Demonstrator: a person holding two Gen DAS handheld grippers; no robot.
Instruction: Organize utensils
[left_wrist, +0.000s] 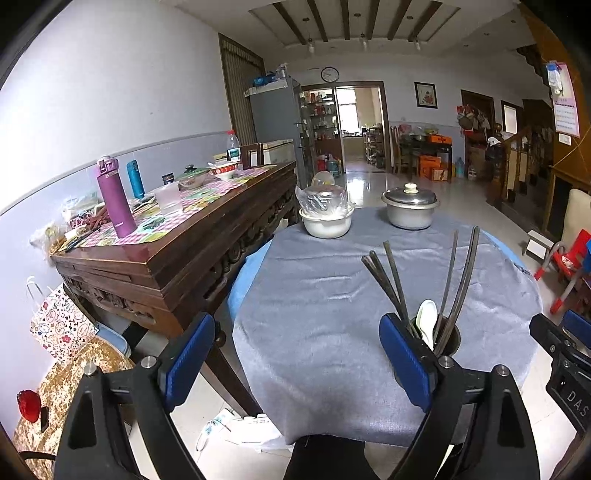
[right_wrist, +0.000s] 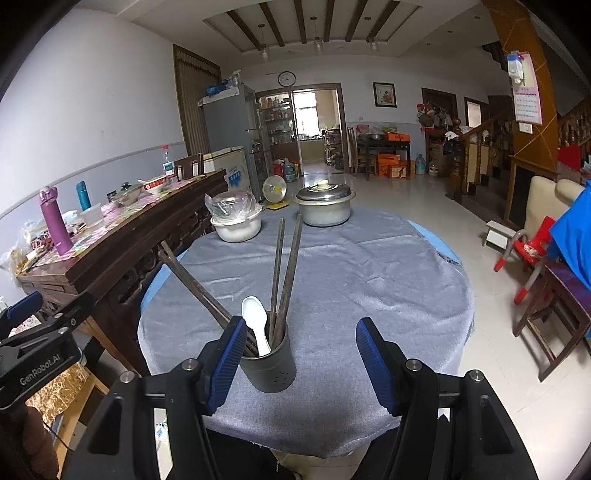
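Observation:
A dark grey utensil holder (right_wrist: 271, 363) stands near the front of the round table, on the grey cloth (right_wrist: 351, 273). It holds several dark chopsticks (right_wrist: 286, 266) and a white spoon (right_wrist: 255, 319). My right gripper (right_wrist: 301, 363) is open and empty, with the holder between its fingers, close to the left one. In the left wrist view the holder (left_wrist: 448, 338) shows behind my right finger, with the chopsticks (left_wrist: 454, 280) and the spoon (left_wrist: 426, 319). My left gripper (left_wrist: 295, 360) is open and empty over the cloth, left of the holder.
A lidded metal pot (right_wrist: 324, 206) and a white basin with a plastic-wrapped bowl (right_wrist: 236, 219) stand at the table's far edge. A wooden sideboard (left_wrist: 177, 243) with bottles and dishes is on the left. A red chair (right_wrist: 528, 254) stands on the right.

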